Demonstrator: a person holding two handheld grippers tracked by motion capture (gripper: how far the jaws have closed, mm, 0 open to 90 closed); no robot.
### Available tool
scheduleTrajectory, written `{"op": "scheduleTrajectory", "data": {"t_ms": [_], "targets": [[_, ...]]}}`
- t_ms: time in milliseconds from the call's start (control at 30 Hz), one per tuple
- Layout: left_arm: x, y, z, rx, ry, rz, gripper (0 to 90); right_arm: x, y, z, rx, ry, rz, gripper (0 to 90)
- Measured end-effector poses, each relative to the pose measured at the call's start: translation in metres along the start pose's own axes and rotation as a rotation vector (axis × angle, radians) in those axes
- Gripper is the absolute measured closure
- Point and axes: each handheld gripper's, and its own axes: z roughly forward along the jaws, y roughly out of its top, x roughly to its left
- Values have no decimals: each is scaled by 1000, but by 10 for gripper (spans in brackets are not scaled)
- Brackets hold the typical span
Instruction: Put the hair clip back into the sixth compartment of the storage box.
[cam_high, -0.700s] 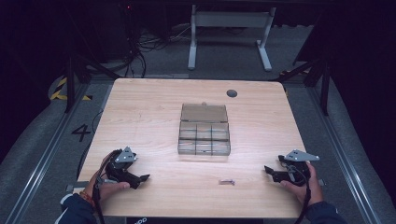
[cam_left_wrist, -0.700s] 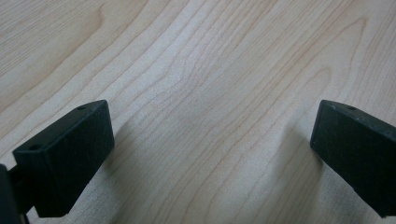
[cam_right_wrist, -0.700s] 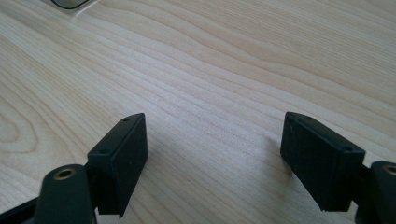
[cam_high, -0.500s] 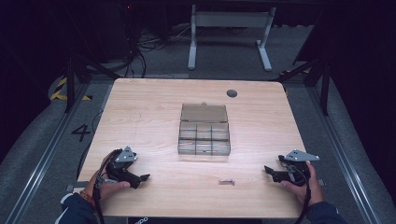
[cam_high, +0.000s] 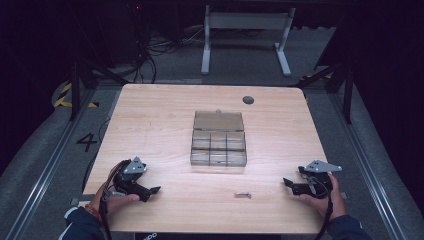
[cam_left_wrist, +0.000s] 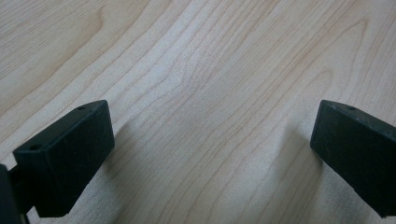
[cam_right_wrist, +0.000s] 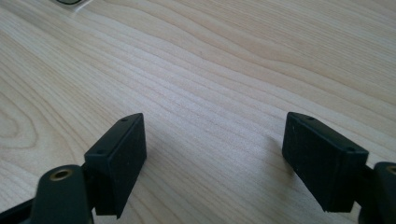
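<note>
Resting both tools low on the near part of the table, we were at the very start of the work: nothing was gripped and nothing had been touched. Our left tool sat by the near left corner with its jaws spread wide, and its own camera looked between them at bare wood grain. Our right tool sat by the near right edge, likewise released, its jaws well apart over plain wood with nothing between them.

The thing nearest to us was the small dark part, lying flat on the wood near the front edge, between the two tools but closer to the right one and apart from it. It was too small for us to tell exactly what it was. Beyond it, at the middle of the table, stood the clear compartment box with its lid folded back, so the cells lay open.

We judged the step in hand to be the reach for that small part. The next move called for swinging the right tool inward, bringing the jaws down astride the part, and closing gently, since so thin a piece could easily slip or skid on the smooth wood.
</note>
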Motion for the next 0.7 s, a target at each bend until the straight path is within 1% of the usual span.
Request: {"op": "scheduleTrajectory", "data": {"t_ms": [133,333,500,700], "targets": [[0,0,0,-1,1,-1,2,1,0,-2,7,0,1,235],[0,0,0,-3,2,-1,2,2,0,-4,12,5,-8,291],[0,0,0,-4,2,-1,2,8,2,-4,16,15,-31,307],[0,0,0,-5,2,-1,2,18,7,-8,-9,37,-56,324]]}}
